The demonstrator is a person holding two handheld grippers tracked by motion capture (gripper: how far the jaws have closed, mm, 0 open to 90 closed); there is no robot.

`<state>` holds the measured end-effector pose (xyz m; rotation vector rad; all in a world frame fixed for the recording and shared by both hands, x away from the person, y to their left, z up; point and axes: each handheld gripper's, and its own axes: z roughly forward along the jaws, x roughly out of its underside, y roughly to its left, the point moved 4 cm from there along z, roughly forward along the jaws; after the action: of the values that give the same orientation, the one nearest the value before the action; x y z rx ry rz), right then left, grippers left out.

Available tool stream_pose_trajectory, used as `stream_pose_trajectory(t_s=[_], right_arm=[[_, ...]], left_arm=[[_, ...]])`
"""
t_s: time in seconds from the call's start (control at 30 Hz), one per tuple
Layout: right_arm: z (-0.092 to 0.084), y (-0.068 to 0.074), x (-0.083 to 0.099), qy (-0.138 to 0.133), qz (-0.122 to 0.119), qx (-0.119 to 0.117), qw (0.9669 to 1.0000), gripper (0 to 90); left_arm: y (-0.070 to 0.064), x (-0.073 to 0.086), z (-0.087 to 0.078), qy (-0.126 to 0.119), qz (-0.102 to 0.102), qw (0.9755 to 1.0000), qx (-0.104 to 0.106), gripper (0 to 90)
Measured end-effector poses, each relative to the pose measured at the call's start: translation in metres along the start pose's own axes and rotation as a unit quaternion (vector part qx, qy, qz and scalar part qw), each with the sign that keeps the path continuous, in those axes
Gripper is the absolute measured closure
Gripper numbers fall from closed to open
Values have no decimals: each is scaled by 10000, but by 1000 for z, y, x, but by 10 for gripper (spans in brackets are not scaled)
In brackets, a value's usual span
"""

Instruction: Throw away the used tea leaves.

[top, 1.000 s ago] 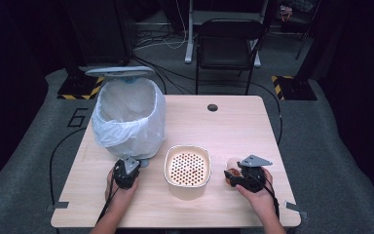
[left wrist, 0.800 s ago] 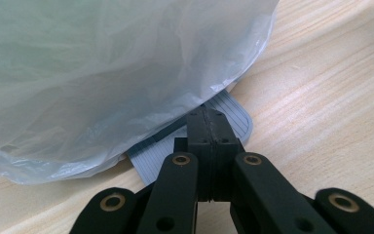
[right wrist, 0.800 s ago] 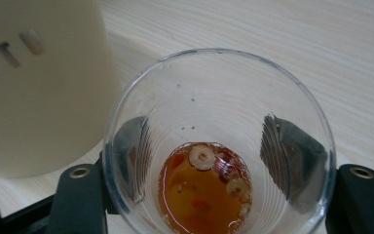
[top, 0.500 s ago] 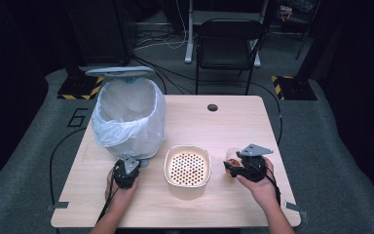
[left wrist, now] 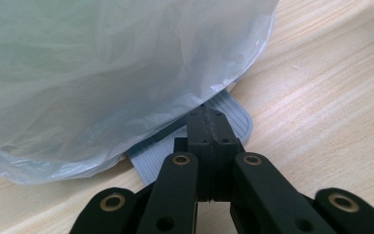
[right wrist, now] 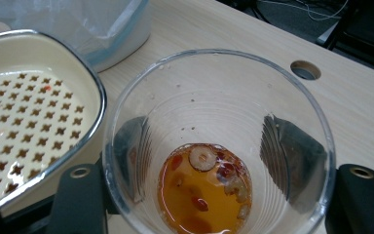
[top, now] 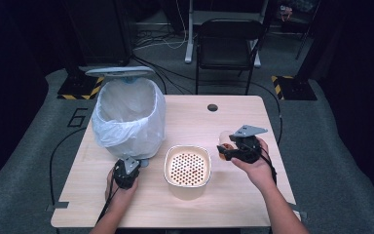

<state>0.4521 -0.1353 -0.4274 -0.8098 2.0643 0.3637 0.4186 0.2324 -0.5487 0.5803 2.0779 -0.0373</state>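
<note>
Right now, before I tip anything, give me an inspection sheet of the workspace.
Surface: wooden table, round hole near far edge.
Job's things: clear cup with amber liquid and fruit bits; perforated strainer bowl at centre.
Clutter: lined bin at left, its pedal by the left fingers.
Grippers: right gripper clamps the cup beside the strainer; left gripper shut, empty.
Cables: one trails from the left gripper.
Surroundings: folding chair, floor cables.

Overhead light falls brightly on the bench (top: 195, 122), while the room around it is dark. Both close views are sharp; the nearest tongs blur slightly.
</note>
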Motion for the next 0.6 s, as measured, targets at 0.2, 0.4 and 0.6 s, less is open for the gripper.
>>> stream_pose_trajectory(t_s=[0.2, 0.4, 0.6], right_arm=[[17, -4, -18, -63, -123, -245, 9996, 347], [34, -4, -33, -128, -309, -387, 9987, 351], [51, -4, -47, -324, -244, -553, 9976, 352]], left_arm=[[0, 0, 0, 1, -2, 10000, 0, 900], [0, 0, 0, 2, 2, 10000, -1, 900], [0, 0, 0, -1, -9, 10000, 5, 900]])
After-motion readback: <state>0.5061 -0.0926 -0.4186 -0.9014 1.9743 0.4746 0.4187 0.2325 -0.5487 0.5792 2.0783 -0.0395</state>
